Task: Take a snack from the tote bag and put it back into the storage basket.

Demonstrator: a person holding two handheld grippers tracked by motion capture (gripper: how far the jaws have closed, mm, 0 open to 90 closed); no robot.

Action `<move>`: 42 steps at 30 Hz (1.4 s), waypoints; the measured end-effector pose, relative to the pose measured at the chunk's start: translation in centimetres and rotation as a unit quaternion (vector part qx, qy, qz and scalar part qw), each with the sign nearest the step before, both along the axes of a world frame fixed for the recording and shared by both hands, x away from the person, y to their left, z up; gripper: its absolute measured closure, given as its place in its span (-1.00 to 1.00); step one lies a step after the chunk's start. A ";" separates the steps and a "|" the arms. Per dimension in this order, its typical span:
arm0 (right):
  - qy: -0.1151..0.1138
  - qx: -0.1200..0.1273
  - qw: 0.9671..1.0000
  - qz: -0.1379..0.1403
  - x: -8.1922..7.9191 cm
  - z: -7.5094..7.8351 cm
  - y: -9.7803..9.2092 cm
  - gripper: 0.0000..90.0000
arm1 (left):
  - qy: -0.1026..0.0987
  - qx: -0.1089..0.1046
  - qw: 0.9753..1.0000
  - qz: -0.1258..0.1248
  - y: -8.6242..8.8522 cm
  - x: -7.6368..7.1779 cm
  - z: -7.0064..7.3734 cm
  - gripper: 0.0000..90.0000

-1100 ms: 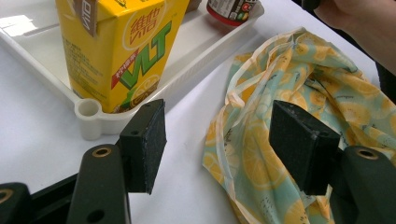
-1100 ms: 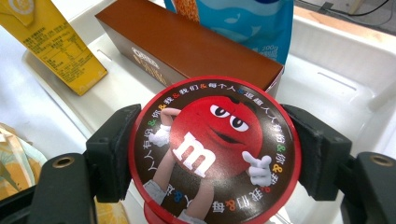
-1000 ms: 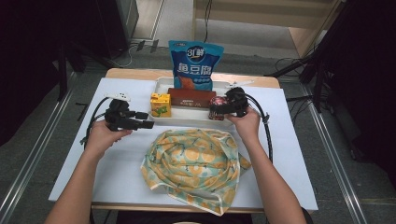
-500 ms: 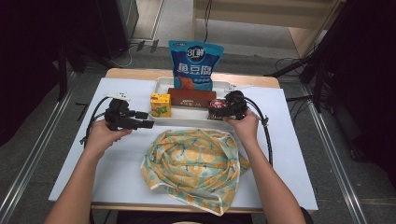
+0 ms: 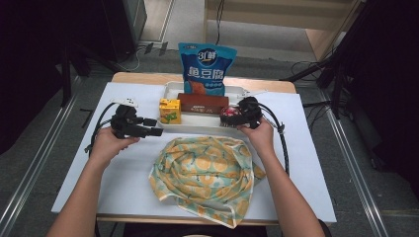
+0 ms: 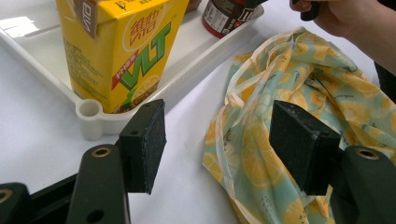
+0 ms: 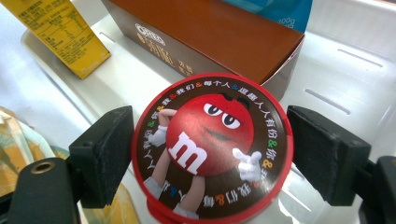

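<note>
Nearest us lies the yellow patterned cloth (image 5: 203,175). Our left gripper (image 6: 218,140) hangs wide open beside the white tray (image 5: 170,89). Our right gripper (image 7: 210,156) brackets the red-lidded candy tub (image 7: 212,151) in the tray, seemingly not squeezing. Beyond stand the yellow drink carton (image 5: 169,110) and brown box (image 5: 203,102).

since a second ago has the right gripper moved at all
No. The right gripper sits at the same spot by the brown box in the white tray, jaws around the round candy tub.
</note>
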State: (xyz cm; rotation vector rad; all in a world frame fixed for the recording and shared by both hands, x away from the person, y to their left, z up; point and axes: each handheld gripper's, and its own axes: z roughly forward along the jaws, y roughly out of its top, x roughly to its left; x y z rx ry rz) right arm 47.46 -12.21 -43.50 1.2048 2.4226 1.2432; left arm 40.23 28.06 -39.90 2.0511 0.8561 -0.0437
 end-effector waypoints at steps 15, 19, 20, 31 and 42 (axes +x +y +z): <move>-0.018 0.013 1.000 -0.003 -1.9 2.1 -1.0 -0.58 | 0.000 0.002 1.000 0.003 0.1 0.0 0.1 -0.19; -0.019 0.019 1.000 0.002 -2.6 2.6 -1.4 -0.57 | -0.004 0.002 1.000 0.002 0.0 -0.1 0.2 -0.19; -0.020 0.019 1.000 0.003 -2.7 2.7 -1.4 -0.57 | -0.004 0.003 1.000 0.003 0.0 -0.1 0.3 -0.19; -0.033 0.016 0.999 0.020 -4.8 3.5 -1.6 -0.54 | 0.000 0.002 1.000 0.008 0.2 -0.2 0.4 -0.19; -0.038 0.006 0.999 0.026 -6.7 3.4 -1.9 -0.54 | -0.002 0.002 1.000 0.010 0.5 -0.5 0.6 -0.20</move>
